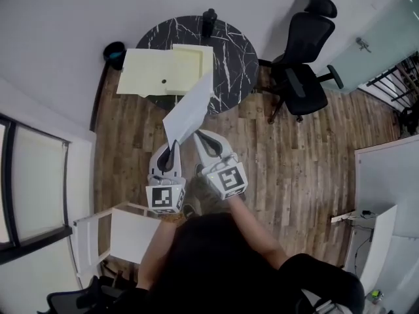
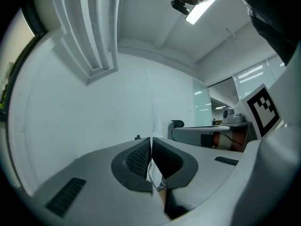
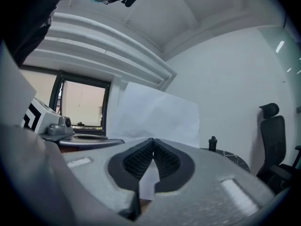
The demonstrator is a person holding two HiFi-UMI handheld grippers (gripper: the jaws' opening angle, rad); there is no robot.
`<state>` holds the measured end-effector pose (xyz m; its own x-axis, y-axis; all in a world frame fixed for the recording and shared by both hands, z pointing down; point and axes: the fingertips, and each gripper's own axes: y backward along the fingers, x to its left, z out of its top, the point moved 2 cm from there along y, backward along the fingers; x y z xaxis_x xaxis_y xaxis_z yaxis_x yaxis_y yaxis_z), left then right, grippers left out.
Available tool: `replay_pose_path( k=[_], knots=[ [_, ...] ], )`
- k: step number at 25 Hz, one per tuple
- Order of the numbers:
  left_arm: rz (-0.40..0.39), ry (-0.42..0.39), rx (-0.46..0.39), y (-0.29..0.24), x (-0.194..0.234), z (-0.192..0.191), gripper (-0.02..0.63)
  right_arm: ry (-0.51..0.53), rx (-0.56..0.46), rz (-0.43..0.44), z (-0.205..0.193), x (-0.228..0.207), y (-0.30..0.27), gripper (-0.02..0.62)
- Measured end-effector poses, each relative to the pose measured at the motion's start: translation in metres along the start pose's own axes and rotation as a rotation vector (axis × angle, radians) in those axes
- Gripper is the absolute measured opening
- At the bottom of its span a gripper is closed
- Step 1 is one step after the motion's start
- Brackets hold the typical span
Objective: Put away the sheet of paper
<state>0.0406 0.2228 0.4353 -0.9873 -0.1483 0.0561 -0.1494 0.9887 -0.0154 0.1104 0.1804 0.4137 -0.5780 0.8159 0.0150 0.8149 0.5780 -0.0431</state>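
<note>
A white sheet of paper (image 1: 189,113) is held up in the air between me and the round black marble table (image 1: 230,52). My left gripper (image 1: 172,147) is shut on its lower edge; in the left gripper view the sheet (image 2: 154,173) shows edge-on between the closed pads of that gripper (image 2: 151,142). My right gripper (image 1: 200,137) is shut on the same edge just to the right. In the right gripper view the paper (image 3: 155,119) rises above the gripper (image 3: 153,142). A pale yellow open folder (image 1: 163,70) lies on the table's left part.
A black bottle (image 1: 209,21) stands at the table's far rim. A black office chair (image 1: 302,70) is right of the table and a dark bin (image 1: 115,52) left of it. A white frame (image 1: 124,231) stands at lower left, a white desk (image 1: 393,175) at right.
</note>
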Motion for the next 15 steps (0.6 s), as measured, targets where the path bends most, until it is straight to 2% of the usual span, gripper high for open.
replay_pose_path(
  k=[4, 9, 15],
  knots=[
    [0.016, -0.043, 0.014, -0.058, 0.032, 0.008, 0.012, 0.004, 0.002, 0.032, -0.003, -0.047, -0.051, -0.002],
    [0.020, -0.053, 0.041, -0.127, 0.056, 0.008, 0.012, -0.012, 0.023, 0.044, -0.008, -0.107, -0.097, -0.002],
    [0.014, -0.071, 0.069, -0.194, 0.088, -0.004, 0.011, -0.043, 0.047, 0.057, -0.032, -0.157, -0.152, -0.002]
  ],
)
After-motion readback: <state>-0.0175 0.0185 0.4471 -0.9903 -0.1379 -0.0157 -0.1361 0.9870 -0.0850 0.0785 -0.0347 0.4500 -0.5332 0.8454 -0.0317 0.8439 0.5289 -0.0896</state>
